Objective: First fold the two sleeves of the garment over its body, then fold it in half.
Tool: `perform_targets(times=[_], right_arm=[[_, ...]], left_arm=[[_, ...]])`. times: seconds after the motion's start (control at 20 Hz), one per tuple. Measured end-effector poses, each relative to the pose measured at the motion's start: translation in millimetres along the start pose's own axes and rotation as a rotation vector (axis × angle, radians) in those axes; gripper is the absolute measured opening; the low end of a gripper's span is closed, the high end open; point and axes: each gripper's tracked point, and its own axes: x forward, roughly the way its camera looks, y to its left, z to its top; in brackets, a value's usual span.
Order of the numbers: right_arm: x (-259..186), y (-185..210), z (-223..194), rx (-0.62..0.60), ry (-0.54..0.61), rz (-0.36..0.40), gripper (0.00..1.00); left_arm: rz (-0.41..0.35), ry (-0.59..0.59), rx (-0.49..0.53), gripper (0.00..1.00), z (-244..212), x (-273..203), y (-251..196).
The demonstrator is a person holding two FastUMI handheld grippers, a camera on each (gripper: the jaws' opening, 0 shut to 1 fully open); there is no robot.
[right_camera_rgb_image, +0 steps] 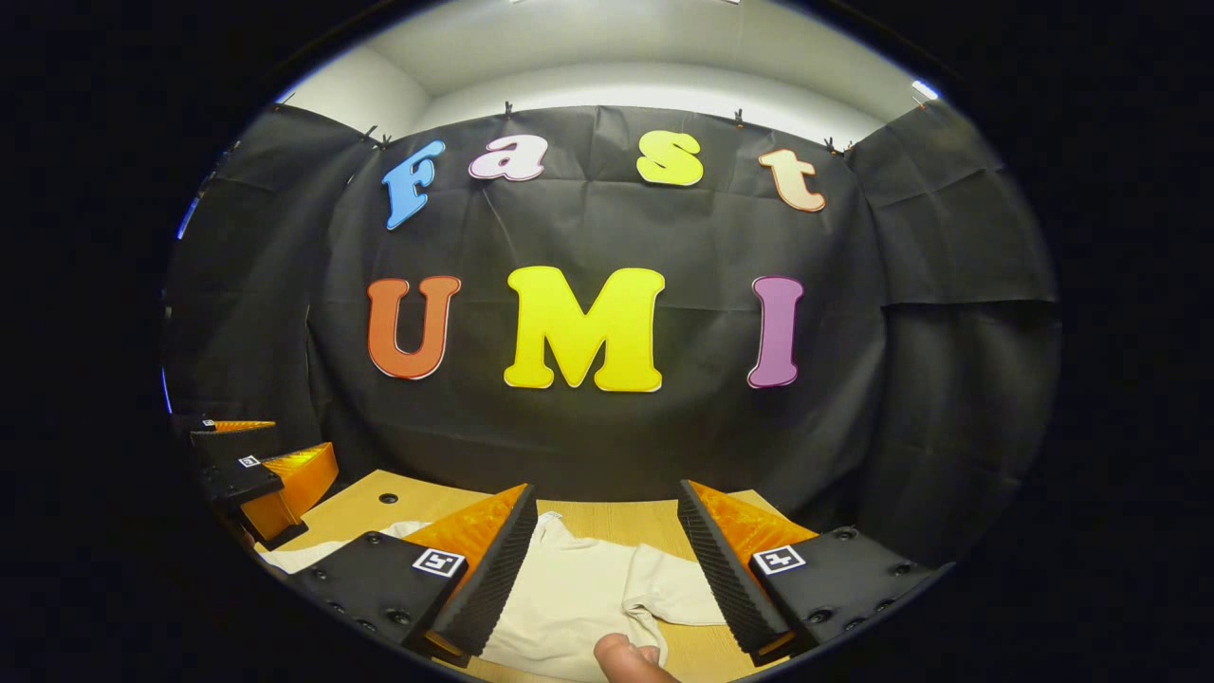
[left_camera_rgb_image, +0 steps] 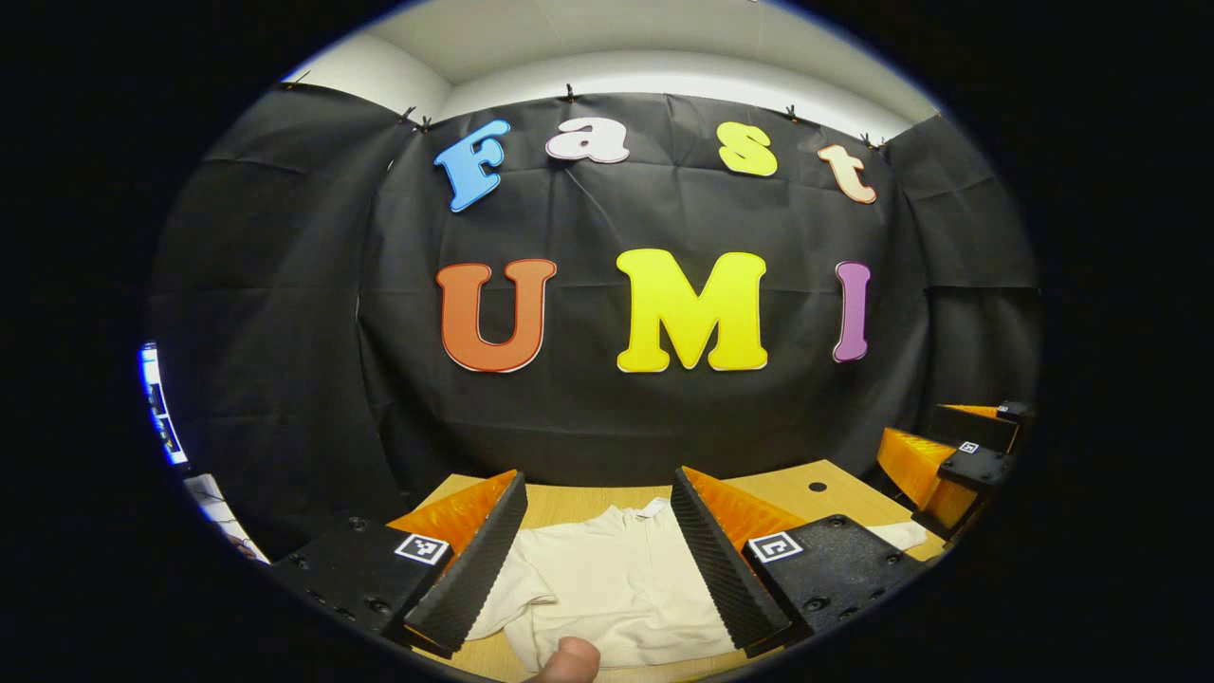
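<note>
Both tools, left [left_camera_rgb_image: 599,560] and right [right_camera_rgb_image: 607,569], gape above the cream garment [left_camera_rgb_image: 607,588], its hem cut off.

Lighting even, from overhead; ceiling strip [left_camera_rgb_image: 664,57] above the black cloth wall [left_camera_rgb_image: 607,417] brightest, no glare. Strong fisheye bending twd edges, both views. Focus sharp; shadows soft below cloth.
</note>
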Motion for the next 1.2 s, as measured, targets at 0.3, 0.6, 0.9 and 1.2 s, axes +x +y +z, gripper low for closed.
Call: perform_targets(times=[0.3, 0.6, 0.9, 1.2], right_arm=[[12, -17, -4, -0.012, 0.006, -0.029, 0.94], [56, -146, -34, -0.006, 0.085, -0.237, 0.94], [80, -305, -139, 0.047, 0.327, -0.454, 0.94], [76, -376, -287, 0.186, 0.696, -0.535, 0.94]], left_arm=[[0.010, 0.017, 0.012, 0.98, -4, 5, 3], [0.024, 0.033, 0.009, 0.98, -8, 9, -14], [0.078, 0.067, 0.050, 0.98, -18, 11, -39], [0.073, 0.106, 0.105, 0.99, -27, 13, -82]])
